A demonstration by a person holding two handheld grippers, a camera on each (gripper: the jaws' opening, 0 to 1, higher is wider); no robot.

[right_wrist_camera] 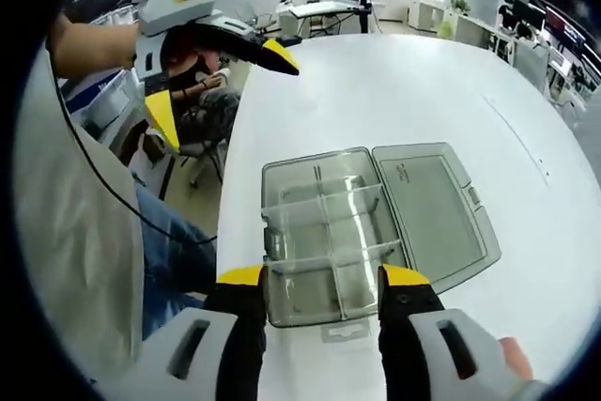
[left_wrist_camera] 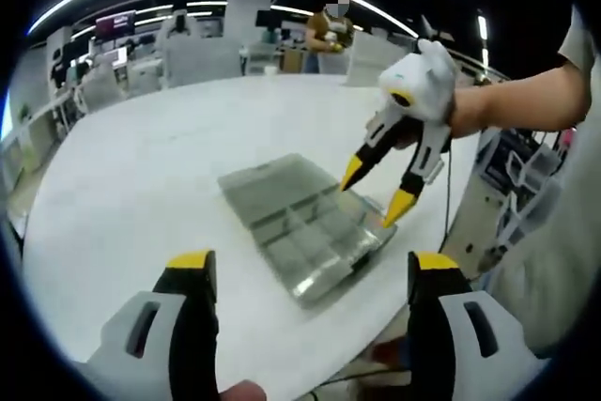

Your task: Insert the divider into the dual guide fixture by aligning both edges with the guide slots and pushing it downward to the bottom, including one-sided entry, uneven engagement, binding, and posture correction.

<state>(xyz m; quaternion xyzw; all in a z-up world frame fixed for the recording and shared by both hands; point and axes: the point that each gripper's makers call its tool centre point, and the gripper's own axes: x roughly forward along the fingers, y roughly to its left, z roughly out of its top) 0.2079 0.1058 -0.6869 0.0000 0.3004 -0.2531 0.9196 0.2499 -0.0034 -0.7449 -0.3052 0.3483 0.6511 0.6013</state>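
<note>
The right gripper (right_wrist_camera: 321, 290) hangs with its yellow-tipped jaws spread wide and holding nothing, poised just above the near end of the clear plastic box (right_wrist_camera: 329, 232). Straight ahead of the tips lie two clear dividers (right_wrist_camera: 324, 202) crossing the tray's width, so the box's long axis runs away from this claw while each divider runs across it. The hinged lid (right_wrist_camera: 432, 208) lies flat open beside the tray on the white table (right_wrist_camera: 413, 82).

The left gripper (left_wrist_camera: 300, 279) is also wide and empty (its tips frame the box from farther back), so the right one looks nearer to the work.

The right gripper view looks down into the compartments and shows the dividers in their wall slots; whether they sit fully down I cannot tell. The left gripper view shows the right gripper's height over the box's far edge, and a person standing beyond the table.
</note>
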